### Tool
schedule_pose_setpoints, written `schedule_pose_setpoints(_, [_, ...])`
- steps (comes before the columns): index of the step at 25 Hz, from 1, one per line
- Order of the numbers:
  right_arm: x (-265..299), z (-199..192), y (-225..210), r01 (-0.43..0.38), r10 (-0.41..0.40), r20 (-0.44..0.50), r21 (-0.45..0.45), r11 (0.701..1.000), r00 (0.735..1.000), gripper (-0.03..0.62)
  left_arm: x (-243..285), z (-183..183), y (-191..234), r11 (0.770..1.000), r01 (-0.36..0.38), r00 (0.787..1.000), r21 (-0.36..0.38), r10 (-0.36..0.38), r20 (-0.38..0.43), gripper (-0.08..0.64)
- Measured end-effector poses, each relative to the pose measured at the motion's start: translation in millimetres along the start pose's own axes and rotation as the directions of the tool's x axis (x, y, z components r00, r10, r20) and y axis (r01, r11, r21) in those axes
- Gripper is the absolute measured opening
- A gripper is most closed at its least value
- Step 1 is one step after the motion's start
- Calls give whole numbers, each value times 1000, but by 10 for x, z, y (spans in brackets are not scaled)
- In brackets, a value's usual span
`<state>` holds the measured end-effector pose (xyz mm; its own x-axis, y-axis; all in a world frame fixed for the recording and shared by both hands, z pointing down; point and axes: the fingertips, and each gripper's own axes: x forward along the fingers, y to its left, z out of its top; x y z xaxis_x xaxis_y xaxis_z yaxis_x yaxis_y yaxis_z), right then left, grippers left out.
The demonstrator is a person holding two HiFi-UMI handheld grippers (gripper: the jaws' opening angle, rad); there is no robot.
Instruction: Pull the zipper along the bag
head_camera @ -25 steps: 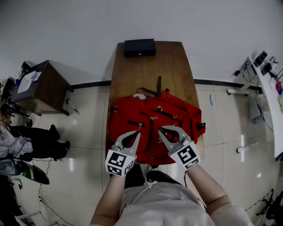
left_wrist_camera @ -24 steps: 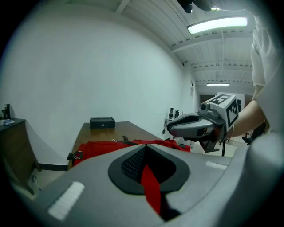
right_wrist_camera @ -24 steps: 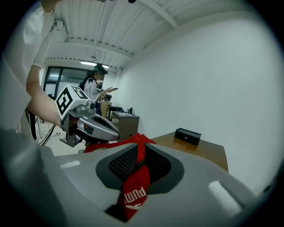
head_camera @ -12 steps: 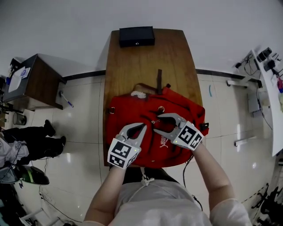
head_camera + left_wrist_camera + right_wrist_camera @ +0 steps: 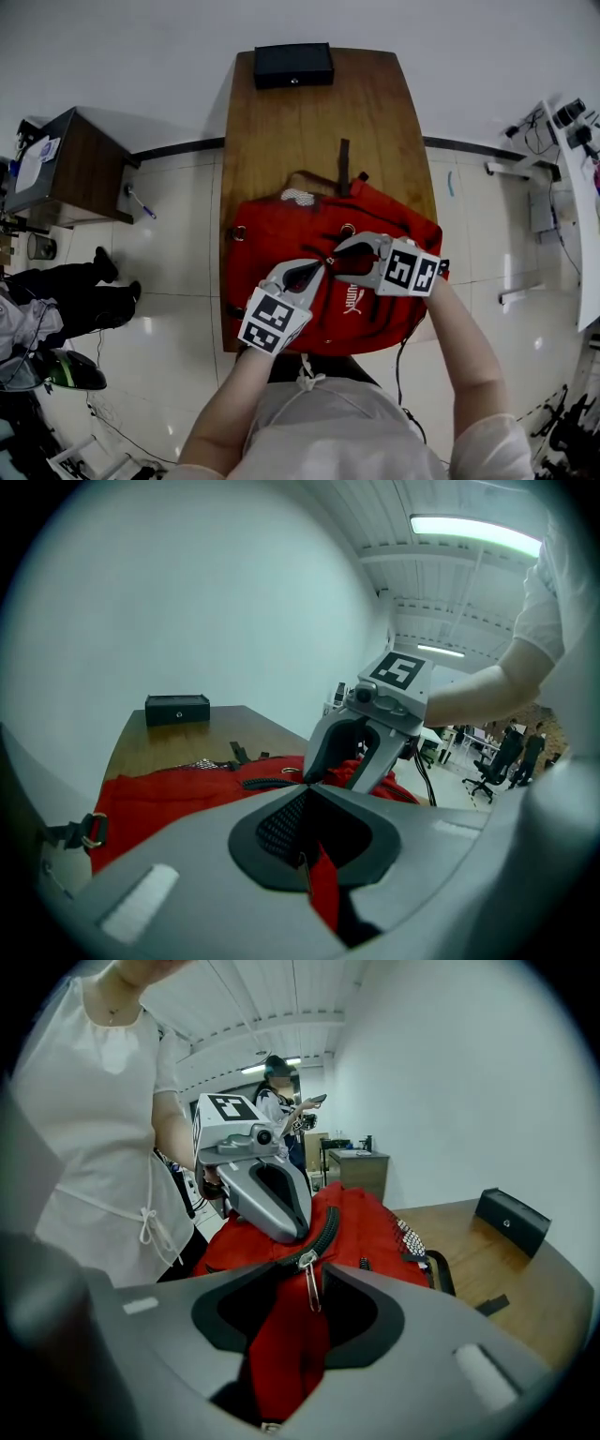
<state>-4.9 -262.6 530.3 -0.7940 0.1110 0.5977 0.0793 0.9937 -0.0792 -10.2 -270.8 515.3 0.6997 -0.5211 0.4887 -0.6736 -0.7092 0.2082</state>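
A red backpack (image 5: 281, 234) lies flat on the wooden table (image 5: 281, 122). My left gripper (image 5: 317, 272) is shut on a fold of the bag's red fabric (image 5: 323, 892) beside the zipper. My right gripper (image 5: 336, 261) points left, tip to tip with the left one. In the right gripper view the black zipper track (image 5: 324, 1230) ends at a metal slider whose thin pull (image 5: 310, 1286) hangs in the gap between the right jaws. Those jaws are closing, and the pads still stand apart from the pull. Red fabric (image 5: 281, 1344) fills the space behind it.
A black box (image 5: 293, 65) sits at the table's far end. The bag's dark strap (image 5: 343, 167) lies on the wood beyond the bag. A brown side cabinet (image 5: 70, 169) stands to the left on the tiled floor, and another person's legs (image 5: 66, 295) show at the left edge.
The right gripper has swung round to point left and come tip to tip with the left gripper over the zipper. The left gripper has shifted slightly right.
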Motion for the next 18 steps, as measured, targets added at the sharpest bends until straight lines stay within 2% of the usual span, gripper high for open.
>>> schedule_pose_setpoints(3, [32,-35,19,-15,15,-27,-14,1000,1000,108,29,-8,-7,1000,1,1000,-3,-1,-6,8])
schedule_pose_setpoints(5, [22,-34,23,-3,3,-29,-9,1000,1000,88,44,-13,-8,1000,7,1000,2,-7,-12,8])
schedule_pose_setpoints(8, [-34,-1,20,26,-26,-29,1,1000,999,22,68,-15,-15,999,41,999,24,-40,-32,8])
schedule_pose_setpoints(12, [-67,-2,41,76,-76,-74,-8,997,994,12,93,-41,-26,997,66,996,37,-64,-56,8])
schedule_pose_setpoints(18, [-95,-6,95,146,-159,-146,-96,985,976,9,117,-77,-20,997,70,996,31,-69,-58,8])
